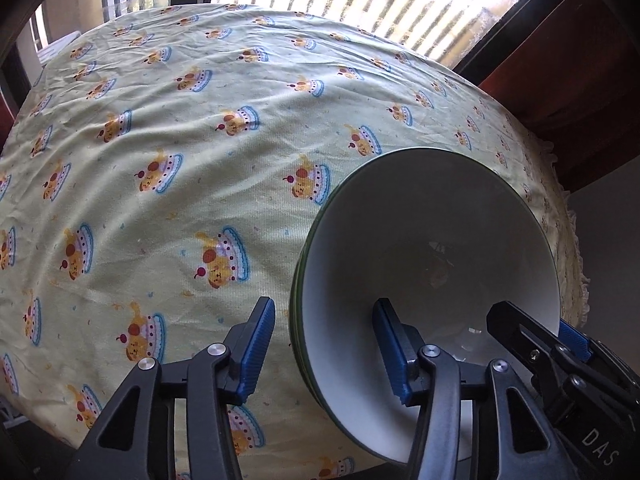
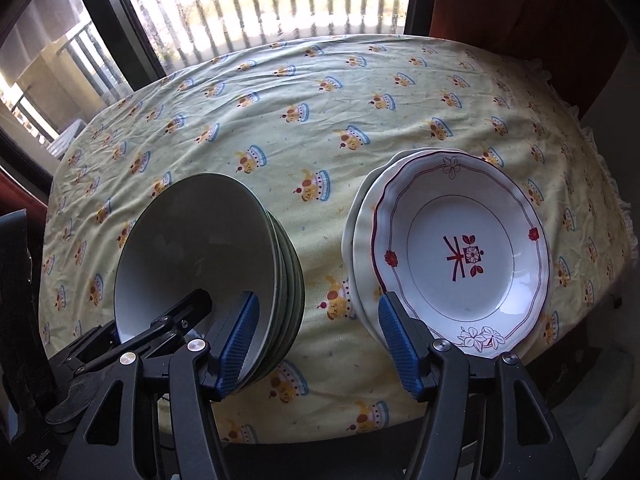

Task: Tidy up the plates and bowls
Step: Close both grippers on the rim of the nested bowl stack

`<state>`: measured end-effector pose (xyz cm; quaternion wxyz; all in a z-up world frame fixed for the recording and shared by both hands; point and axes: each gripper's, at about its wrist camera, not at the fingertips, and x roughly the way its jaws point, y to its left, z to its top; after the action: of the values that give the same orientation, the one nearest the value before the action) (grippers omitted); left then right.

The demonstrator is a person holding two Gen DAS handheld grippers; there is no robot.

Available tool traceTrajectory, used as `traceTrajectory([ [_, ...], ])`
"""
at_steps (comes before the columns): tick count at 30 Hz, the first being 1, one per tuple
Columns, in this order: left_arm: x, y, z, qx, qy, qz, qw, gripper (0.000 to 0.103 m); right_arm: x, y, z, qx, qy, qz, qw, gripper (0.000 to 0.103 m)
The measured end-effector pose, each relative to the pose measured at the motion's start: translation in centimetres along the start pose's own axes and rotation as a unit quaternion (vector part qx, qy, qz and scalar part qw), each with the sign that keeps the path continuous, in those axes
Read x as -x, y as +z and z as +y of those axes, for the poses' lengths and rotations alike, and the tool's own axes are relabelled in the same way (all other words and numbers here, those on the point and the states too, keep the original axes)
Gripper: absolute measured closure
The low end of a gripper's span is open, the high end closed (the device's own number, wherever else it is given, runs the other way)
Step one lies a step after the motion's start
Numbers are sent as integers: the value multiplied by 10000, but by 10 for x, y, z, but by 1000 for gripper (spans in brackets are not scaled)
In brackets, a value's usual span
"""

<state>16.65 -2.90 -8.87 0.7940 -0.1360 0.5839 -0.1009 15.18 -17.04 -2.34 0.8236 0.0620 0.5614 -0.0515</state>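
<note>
The left hand-held gripper (image 1: 324,344) is standing partly open and gripping nothing. The near left rim of the stack of bowls (image 1: 432,248) is sitting between its blue pads (image 1: 256,352), with no pad pressing on it; one pad is outside the rim and the other is inside the top bowl.

The right hand-held gripper (image 2: 316,344) is likewise standing partly open and empty. Its left pad is lying over the right flank of the bowl stack; whether it is touching cannot be told. Its right pad is lying just at the near left edge of the stack of plates (image 2: 460,256). Bare tablecloth (image 2: 320,208) is showing between the fingers.

Farther out, the cloth-covered surface (image 1: 180,120) is extending toward the window (image 2: 260,4).
</note>
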Motion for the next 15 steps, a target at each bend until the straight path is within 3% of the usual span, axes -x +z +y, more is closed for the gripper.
traceTrajectory([
  [15, -4, 5, -17, -32, 485, 174, 9987, 54, -38, 24, -8, -31, 863, 377, 9955, 37],
])
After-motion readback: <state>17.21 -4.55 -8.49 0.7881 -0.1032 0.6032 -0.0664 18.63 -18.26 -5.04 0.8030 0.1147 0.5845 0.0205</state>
